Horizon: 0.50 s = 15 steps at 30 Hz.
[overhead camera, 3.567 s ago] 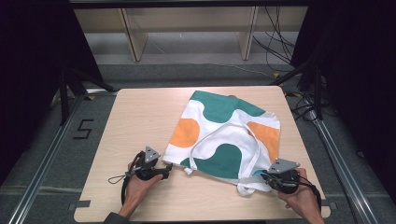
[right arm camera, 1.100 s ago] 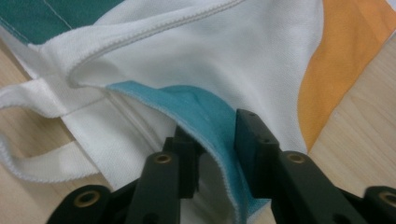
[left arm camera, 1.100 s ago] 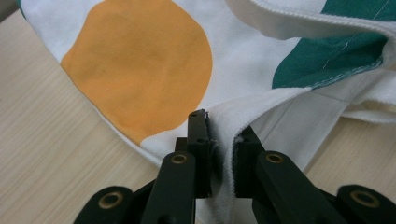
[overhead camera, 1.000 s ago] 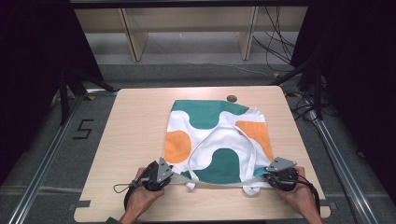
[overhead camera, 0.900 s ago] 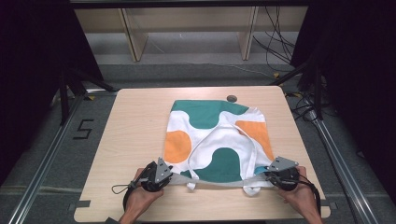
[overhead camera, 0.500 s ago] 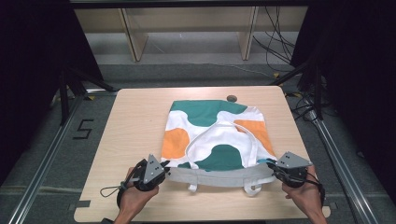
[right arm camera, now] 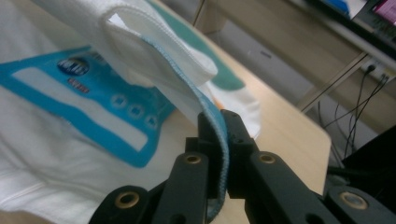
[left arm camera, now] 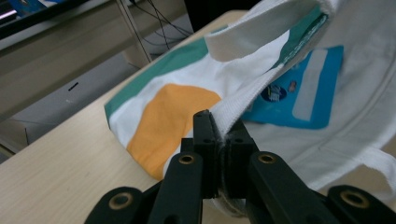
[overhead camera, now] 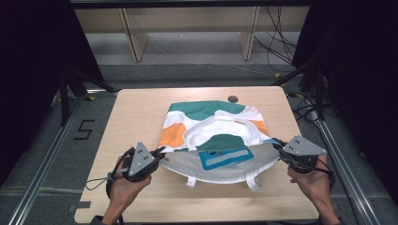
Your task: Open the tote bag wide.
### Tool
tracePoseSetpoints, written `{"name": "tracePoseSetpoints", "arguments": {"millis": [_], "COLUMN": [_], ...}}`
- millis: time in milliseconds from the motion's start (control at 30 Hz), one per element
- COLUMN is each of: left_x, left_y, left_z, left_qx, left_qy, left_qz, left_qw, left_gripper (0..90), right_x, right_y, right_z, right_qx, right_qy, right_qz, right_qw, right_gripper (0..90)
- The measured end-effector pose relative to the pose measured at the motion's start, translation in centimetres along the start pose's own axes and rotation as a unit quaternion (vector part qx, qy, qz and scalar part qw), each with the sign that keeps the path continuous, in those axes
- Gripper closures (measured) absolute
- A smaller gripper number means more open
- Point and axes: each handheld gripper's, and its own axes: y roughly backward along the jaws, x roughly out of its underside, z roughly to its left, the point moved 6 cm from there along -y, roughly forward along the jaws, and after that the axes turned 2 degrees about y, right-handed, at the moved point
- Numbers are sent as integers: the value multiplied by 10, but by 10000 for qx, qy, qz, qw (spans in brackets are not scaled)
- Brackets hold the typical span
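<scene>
At the near edge of the desk (overhead camera: 141, 112), the bag (overhead camera: 213, 126) is held by its near hem corners. The left gripper (overhead camera: 157, 156) is clamped shut on the woven hem, the right gripper (overhead camera: 278, 146) on the blue-stitched edge. Farther back, the printed panel lies on the desk. A thin hem could be pulled free by uneven tension, and that corner would drop.
</scene>
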Motion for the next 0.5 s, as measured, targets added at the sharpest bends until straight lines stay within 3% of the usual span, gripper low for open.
{"name": "tracePoseSetpoints", "arguments": {"millis": [67, 167, 233, 300, 367, 433, 500], "left_x": [-11, -28, -39, -49, -59, -66, -75], "left_y": [5, 13, 18, 25, 32, 38, 46], "left_z": [4, 14, 19, 23, 24, 24, 22], "left_qx": [-55, -266, -426, -350, -171, -268, -229], "left_qy": [-48, 7, -86, 59, 354, 179, 101], "left_qz": [-137, -332, -443, -600, -817, -870, -975], "left_qw": [9999, 9991, 9981, 9976, 9959, 9957, 9949], "left_gripper": [863, 865, 868, 868, 869, 870, 871], "right_x": [-20, -33, -46, -63, -69, -77, -89], "right_y": [6, 9, 12, 18, 20, 25, 30], "right_z": [-8, -12, -16, -23, -26, -31, -36], "right_qx": [120, 177, 209, 329, 390, 383, 437], "right_qy": [63, 115, 222, 373, 365, 321, 399], "right_qz": [-254, -371, -425, -567, -638, -712, -782], "right_qw": [9996, 9991, 9986, 9972, 9965, 9962, 9952], "right_gripper": [885, 885, 885, 886, 886, 886, 886]}}
